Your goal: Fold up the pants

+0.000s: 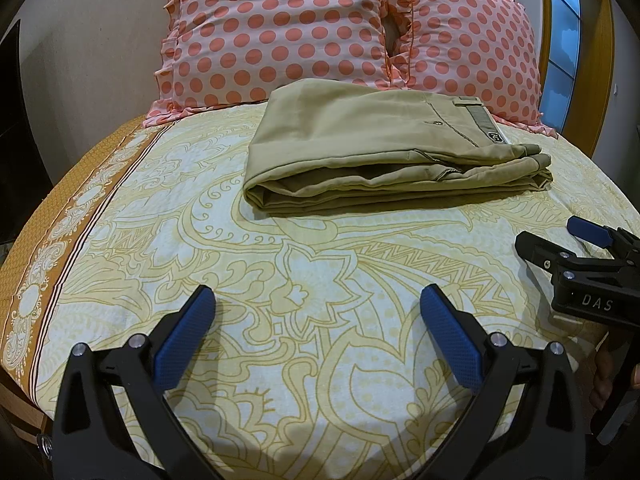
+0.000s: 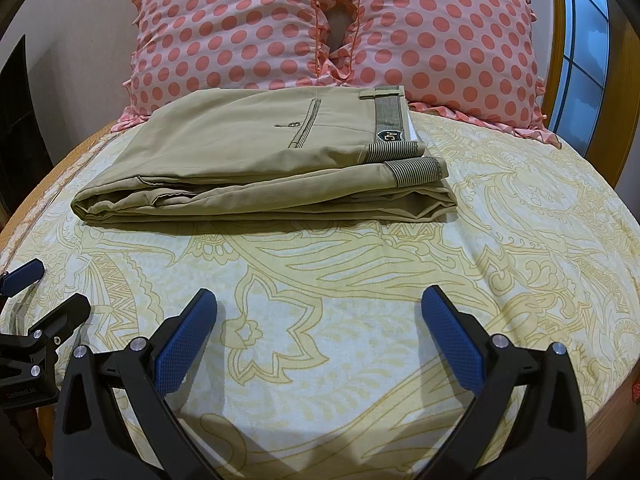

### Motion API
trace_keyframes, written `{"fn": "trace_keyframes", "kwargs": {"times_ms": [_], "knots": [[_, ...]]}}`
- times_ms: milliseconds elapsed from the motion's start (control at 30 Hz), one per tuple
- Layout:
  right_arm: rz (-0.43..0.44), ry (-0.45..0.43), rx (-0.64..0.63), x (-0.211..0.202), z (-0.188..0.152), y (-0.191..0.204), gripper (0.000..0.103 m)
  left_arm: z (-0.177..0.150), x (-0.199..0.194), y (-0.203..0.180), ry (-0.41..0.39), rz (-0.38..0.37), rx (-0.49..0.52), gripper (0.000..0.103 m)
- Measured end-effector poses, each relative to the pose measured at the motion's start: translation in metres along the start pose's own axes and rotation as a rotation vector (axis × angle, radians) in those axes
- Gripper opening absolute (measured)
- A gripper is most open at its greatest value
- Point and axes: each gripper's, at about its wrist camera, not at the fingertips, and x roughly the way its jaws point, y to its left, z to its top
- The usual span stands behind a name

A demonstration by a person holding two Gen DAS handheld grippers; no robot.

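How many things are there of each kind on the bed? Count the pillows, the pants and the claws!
Spotty pink pillows: 2 (left pillow, right pillow)
Folded tan pants: 1
Claws: 2 (left claw, right claw), both open and holding nothing
Total: 5

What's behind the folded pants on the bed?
Two pink pillows with spots and stand right behind the folded pants. A gap between them shows a bit of wall. The pants cover the pillows' bottom edges, so whether they touch cannot be seen.
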Motion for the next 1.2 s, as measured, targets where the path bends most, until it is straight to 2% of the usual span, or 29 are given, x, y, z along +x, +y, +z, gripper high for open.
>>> {"fn": "trace_keyframes", "kwargs": {"times_ms": [1200], "knots": [[0.0,-0.004,0.0,0.0003,-0.0006,0.0003,0.102,0.0024,-0.0003,0.0018,0.005,0.0,0.0,0.101]]}}
